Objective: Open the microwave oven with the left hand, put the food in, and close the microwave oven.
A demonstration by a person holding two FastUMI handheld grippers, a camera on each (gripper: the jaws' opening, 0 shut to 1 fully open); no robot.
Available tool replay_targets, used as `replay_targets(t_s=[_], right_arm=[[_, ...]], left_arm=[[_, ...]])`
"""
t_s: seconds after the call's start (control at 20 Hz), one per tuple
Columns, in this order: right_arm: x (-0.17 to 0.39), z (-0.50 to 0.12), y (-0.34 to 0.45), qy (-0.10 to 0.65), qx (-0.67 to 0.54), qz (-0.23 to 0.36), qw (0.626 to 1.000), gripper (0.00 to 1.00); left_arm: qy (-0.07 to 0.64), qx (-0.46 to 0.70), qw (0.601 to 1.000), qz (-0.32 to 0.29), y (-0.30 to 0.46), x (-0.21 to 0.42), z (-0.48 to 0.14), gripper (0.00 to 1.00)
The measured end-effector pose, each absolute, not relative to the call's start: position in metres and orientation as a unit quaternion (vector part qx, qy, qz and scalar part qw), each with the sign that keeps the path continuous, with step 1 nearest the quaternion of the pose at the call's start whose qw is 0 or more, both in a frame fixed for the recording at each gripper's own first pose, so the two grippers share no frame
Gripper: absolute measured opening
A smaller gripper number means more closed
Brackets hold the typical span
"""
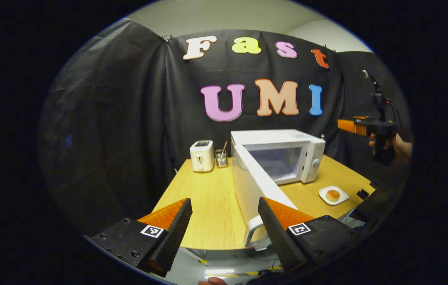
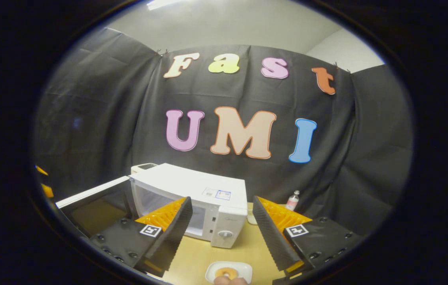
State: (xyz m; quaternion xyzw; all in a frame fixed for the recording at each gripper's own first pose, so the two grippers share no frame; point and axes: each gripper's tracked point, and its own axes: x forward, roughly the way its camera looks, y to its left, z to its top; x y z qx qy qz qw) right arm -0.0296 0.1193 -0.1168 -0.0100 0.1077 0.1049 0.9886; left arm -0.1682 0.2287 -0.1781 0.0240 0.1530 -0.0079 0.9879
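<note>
In the left gripper view the left hand-held gripper (image 1: 224, 221) is spread wide with nothing between its fingers, hovering off the near edge of the desk (image 1: 208, 206); the microwave oven (image 1: 283, 156) stands at about 1 o'clock from it, toward the back of the desk, with its door (image 1: 253, 190) swung fully open toward the camera and the door's handle (image 1: 253, 235) just beside the gripper's right-side finger; the cavity looks bare. The food (image 1: 333, 194), a round golden piece, sits on a small white plate (image 1: 340, 200) on the desk at 3 o'clock of the oven's front, apart from it. A white toaster (image 1: 202, 156) and a small glass jar (image 1: 221, 158) stand at 9 o'clock of the oven, near the wall. At 2 o'clock, well apart, a hand holds the other gripper (image 1: 352, 126) above the desk.

In the right gripper view the right hand-held gripper (image 2: 222, 221) is also wide and holds nothing; the plate with the food lies at 6 o'clock, below its fingers; a small bottle (image 2: 293, 200) stands at the back of the desk.
</note>
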Motion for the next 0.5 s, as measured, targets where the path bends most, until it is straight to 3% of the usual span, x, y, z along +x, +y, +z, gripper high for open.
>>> replay_targets(t_s=[0.25,0.5], right_arm=[[-0.032,-0.151,0.105,0.137,0.009,0.091,0.986,0.97],[-0.037,-0.182,0.095,0.153,0.018,0.085,0.984,0.97]], left_arm=[[0.055,0.035,0.998,0.006,0.202,-0.132,-0.100,1.00],[0.032,-0.012,0.999,0.001,0.160,-0.114,-0.079,1.00]])
